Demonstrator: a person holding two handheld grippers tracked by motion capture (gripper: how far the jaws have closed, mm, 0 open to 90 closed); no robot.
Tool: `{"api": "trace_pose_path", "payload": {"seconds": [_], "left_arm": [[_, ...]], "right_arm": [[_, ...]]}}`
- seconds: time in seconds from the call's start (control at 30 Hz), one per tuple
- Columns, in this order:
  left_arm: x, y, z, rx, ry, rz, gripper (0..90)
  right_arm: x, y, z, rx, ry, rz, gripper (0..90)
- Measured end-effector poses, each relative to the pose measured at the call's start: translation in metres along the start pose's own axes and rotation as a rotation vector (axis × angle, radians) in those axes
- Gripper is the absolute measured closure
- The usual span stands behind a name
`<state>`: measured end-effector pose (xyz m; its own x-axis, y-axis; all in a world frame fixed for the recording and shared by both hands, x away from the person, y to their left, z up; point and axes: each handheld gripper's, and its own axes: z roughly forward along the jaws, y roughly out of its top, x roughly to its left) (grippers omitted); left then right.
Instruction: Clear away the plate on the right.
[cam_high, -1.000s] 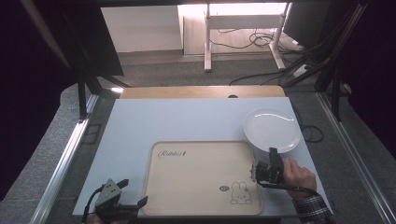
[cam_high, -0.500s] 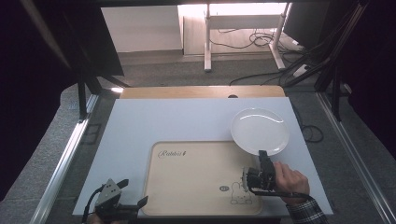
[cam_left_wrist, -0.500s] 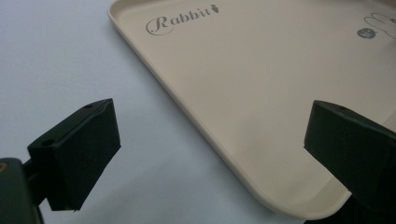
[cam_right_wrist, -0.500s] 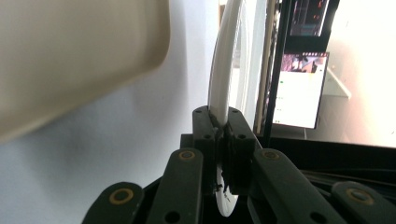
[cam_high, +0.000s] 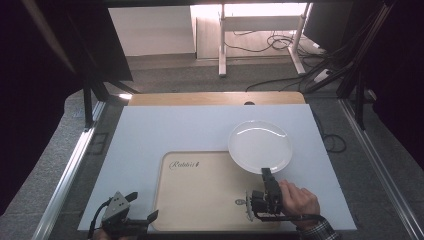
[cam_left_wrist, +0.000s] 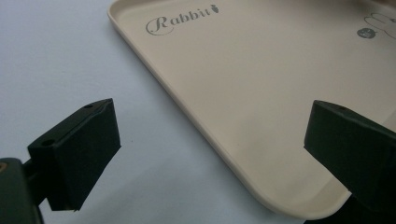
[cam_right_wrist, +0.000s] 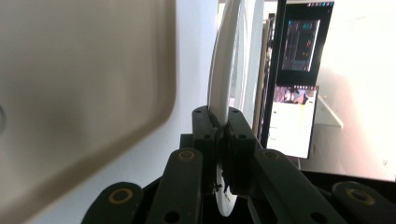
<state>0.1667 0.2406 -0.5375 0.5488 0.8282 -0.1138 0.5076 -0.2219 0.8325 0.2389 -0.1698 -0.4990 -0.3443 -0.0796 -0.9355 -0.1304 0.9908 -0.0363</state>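
The right gripper (cam_high: 266, 176), jaws clamped on the near rim of the white plate (cam_high: 260, 146), has carried it leftward so it now overhangs the tray's (cam_high: 200, 200) far right corner; setting down looks next. The left gripper (cam_high: 134, 206) waits open at the tray's near left corner

I am holding my right gripper (cam_high: 266, 176) pinched tight, jaws pointing away from me, while my left gripper (cam_high: 141, 206) is resting low with jaws spread wide.

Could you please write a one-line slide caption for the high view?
Right gripper carries a white plate by its rim over the beige tray; left gripper waits open.
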Motion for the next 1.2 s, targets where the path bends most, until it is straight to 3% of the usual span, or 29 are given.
{"api": "trace_pose_path", "payload": {"seconds": [0.2,0.27,1.2], "left_arm": [[0.000,0.000,0.000,-0.002,-0.001,0.000,3.0],[0.000,0.000,0.000,-0.002,0.000,0.000,3.0],[0.000,0.000,0.000,-0.005,0.000,0.002,3.0]], "right_arm": [[0.004,0.014,-0.010,-0.016,0.014,-0.013,85.5],[0.007,0.017,-0.009,-0.052,0.000,-0.008,85.5],[0.029,0.062,-0.034,-0.210,0.013,-0.063,85.0]]}}
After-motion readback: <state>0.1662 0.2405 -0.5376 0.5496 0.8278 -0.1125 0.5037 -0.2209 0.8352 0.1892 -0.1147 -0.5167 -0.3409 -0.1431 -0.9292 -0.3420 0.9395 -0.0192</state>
